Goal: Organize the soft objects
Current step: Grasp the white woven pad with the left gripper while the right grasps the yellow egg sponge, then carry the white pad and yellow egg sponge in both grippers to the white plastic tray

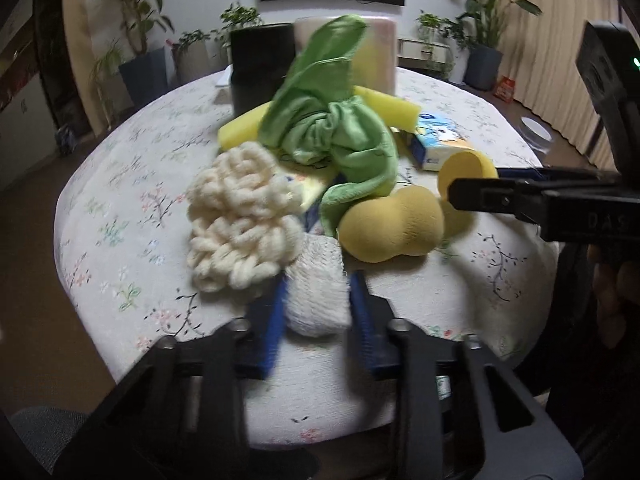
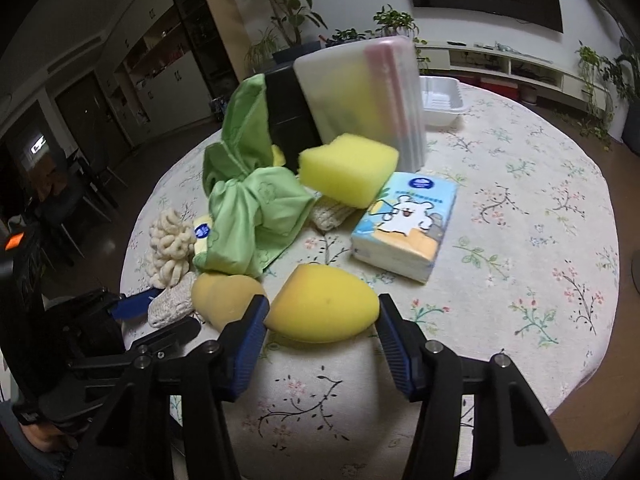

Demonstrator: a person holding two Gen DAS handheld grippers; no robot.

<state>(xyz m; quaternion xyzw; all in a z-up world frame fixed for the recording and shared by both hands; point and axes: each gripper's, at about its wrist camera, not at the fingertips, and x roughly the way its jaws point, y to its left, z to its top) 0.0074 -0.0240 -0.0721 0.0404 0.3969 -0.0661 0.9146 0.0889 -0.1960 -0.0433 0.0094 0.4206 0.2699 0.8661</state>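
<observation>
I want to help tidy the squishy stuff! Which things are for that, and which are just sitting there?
For the job: white knitted pad, yellow egg sponge, peanut-shaped sponge, green cloth, cream loopy mitt, yellow block sponge.

Just sitting there: tissue pack, black box, potted plants.

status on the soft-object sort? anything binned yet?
Nothing visibly sorted: green cloth, square sponge and tissue pack sit loose beside the clear bin. In hand: left tongs shut on white knit pad; right tongs around yellow teardrop sponge.
</observation>
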